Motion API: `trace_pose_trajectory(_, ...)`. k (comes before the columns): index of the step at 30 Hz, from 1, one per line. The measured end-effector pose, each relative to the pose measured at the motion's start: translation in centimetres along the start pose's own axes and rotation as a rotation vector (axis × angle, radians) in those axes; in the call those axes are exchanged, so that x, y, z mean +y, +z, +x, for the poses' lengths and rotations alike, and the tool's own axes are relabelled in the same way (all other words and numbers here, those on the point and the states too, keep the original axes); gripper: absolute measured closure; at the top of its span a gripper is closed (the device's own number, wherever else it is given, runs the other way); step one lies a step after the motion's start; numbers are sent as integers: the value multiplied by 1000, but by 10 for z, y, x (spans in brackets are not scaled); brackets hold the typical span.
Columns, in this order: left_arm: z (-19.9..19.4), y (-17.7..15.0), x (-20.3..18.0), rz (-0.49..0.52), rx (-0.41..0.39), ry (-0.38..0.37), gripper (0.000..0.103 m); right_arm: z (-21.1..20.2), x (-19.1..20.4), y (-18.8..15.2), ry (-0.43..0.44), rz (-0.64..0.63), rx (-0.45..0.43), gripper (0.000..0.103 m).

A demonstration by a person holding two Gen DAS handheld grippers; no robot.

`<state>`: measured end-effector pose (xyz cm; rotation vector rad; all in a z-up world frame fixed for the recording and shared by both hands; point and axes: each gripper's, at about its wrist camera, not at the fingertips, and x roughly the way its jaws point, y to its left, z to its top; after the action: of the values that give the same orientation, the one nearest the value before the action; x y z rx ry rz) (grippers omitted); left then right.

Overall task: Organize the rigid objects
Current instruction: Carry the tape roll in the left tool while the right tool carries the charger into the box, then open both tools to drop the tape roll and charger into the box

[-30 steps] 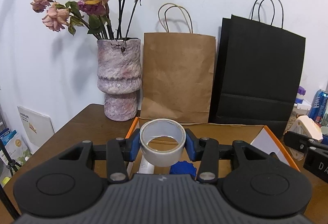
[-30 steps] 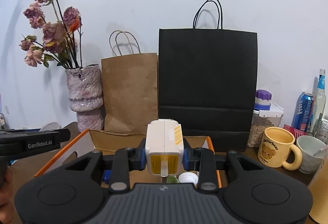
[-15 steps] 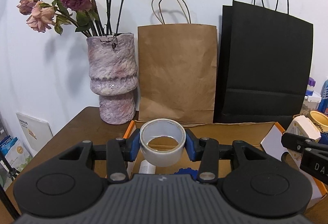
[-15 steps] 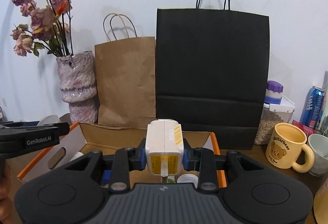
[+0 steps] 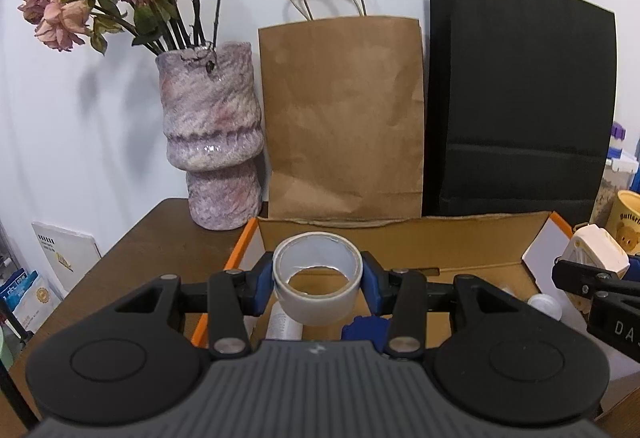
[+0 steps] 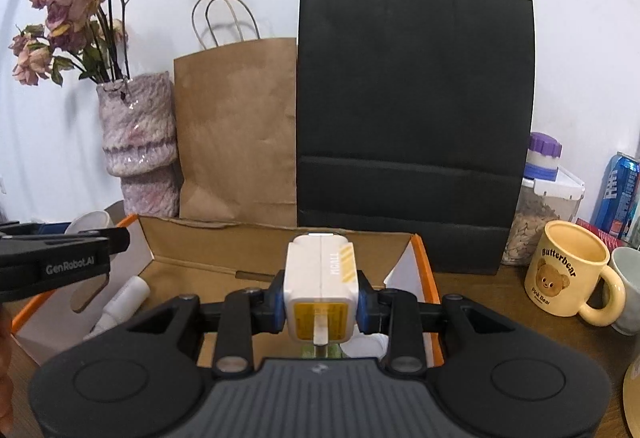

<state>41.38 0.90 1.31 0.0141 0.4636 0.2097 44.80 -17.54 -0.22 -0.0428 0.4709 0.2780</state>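
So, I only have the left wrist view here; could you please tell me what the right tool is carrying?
Observer: The right tool is shut on a white charger with a yellow label, above the cardboard box.
Operator: Thanks. Is anything to the right of the box?
Observer: A yellow bear mug stands on the table there, clear of the box.
Operator: And behind the mug?
Observer: A clear container of seeds, with a purple-lidded jar on its lid.

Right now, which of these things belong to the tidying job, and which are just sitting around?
Job: tape roll in left gripper; white charger in right gripper; cardboard box.

Just there: vase, brown bag, black bag, yellow mug.
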Motion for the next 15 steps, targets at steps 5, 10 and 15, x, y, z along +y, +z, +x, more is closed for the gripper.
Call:
trace_pose_trajectory(5,6,-5,-1,11,14,-3,58,6,-1,-5,-6,-3,20,72)
trace_pose_trajectory(10,8,-8,-4,26,25,-1,58,9,-1,-7,-7,-10,32,72)
trace_pose_trajectory(15,9,-9,-4,29,39,6,58,11,0,-8,-6,-19,50,72)
